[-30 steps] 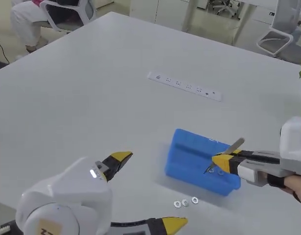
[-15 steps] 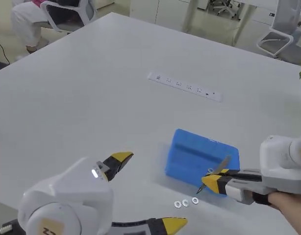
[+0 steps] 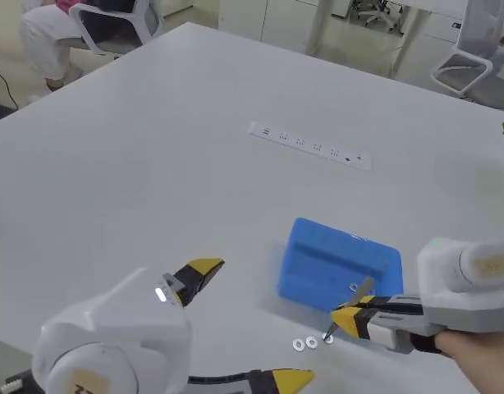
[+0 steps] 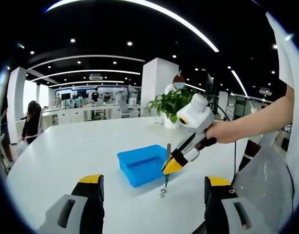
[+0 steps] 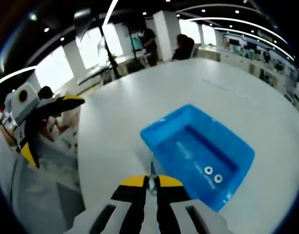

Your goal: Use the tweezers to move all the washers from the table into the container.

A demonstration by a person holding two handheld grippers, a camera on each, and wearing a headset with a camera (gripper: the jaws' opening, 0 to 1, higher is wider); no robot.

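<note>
Tweezers [image 3: 364,287], in pinched right fingers [image 3: 346,317], down from container [image 3: 334,254] to washers [image 3: 311,342]; left fingers [image 3: 201,268] spread.

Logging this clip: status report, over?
Left gripper open. Right gripper shut on slim metal tweezers, tips near three small silver washers beside blue plastic container; two washers inside. Nothing blocking.

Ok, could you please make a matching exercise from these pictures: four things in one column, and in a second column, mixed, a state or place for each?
Things:
1. left claw
2. right claw
3. blue container
4. power strip

States or places:
a. shut on tweezers
b. holds two washers
c. open
d. white, beyond the container

Pairs: 1-c, 2-a, 3-b, 4-d.
</note>
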